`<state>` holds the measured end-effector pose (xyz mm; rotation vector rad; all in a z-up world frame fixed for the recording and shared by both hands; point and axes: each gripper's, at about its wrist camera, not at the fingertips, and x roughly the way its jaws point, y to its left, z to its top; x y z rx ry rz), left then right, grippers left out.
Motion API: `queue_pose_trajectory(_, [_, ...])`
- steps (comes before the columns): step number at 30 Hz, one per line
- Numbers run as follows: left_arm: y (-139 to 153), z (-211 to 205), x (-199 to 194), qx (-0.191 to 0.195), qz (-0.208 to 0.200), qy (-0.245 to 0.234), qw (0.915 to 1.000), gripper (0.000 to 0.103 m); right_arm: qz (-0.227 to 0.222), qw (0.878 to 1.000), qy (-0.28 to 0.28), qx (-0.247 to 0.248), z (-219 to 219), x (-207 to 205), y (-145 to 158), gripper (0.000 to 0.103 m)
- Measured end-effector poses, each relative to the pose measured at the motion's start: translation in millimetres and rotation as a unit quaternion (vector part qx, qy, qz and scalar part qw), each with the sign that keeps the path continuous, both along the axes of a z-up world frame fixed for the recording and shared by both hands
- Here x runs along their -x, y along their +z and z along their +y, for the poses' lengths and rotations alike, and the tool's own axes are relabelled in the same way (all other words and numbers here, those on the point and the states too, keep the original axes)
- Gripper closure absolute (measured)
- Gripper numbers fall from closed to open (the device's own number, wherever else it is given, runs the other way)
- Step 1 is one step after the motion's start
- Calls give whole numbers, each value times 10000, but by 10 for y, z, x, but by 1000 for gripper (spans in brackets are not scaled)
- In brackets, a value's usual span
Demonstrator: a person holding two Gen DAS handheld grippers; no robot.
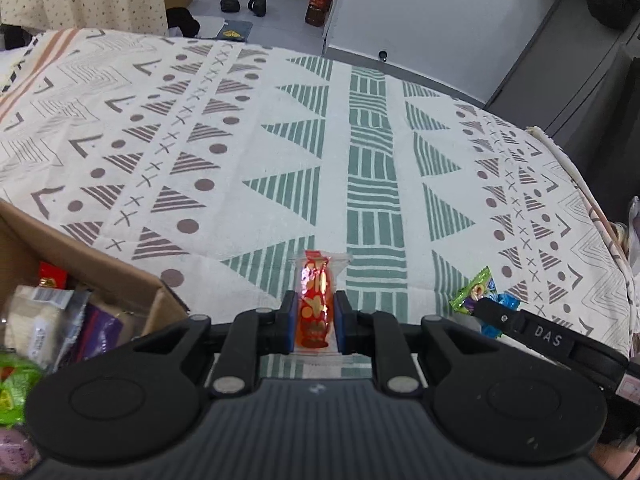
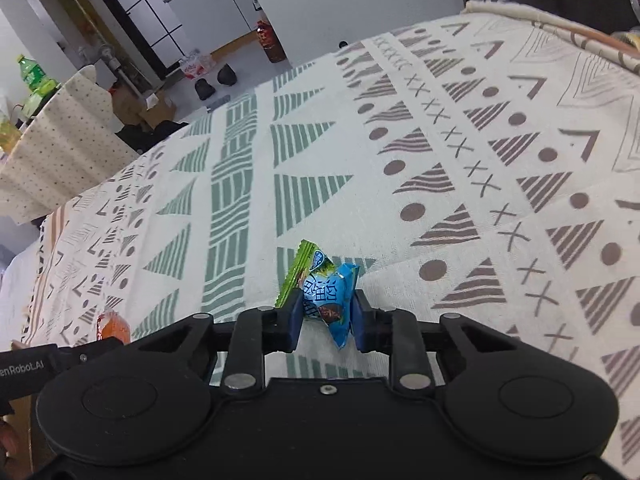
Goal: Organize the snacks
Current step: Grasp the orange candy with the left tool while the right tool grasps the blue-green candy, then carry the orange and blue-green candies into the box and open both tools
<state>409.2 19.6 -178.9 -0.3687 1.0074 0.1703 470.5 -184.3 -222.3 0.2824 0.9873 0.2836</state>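
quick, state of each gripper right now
left gripper: shut on the red snack
right gripper: shut on the blue snack, a green snack beside it

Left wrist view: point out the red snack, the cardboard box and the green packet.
red snack (image 1: 314, 312), left wrist view, middle of the wrapper between the tongs' pads
cardboard box (image 1: 132, 270), left wrist view, top edge of its near wall
green packet (image 1: 474, 290), left wrist view, its printed face
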Motion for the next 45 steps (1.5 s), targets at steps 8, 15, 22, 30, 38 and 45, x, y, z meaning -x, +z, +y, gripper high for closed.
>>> queue_pose_trajectory(8, [211,72,232,29,-85,164,9998,86,-147,9997,3,-174,15,237,268,79])
queue_pose_trajectory(15, [449,171,497,208,-208,355,9989,86,-103,9981,-255,-559,25,542,499,79])
queue_pose_trajectory(22, [597,263,764,56,-358,389,9986,86,45,9982,49,-595,257,807,586,79])
queue_pose_trajectory(30, [796,469,1083,3,-524,539,9972,86,-20,9979,168,-631,346,1082,685,79])
queue_pose_trajectory(38, [991,687,1375,-63,-610,664,9959,86,-312,9962,278,-765,380,1301,974,79])
queue_pose_trajectory(45, [1111,917,1626,34,-625,802,9948,86,-437,9952,472,-734,557,1458,1171,79])
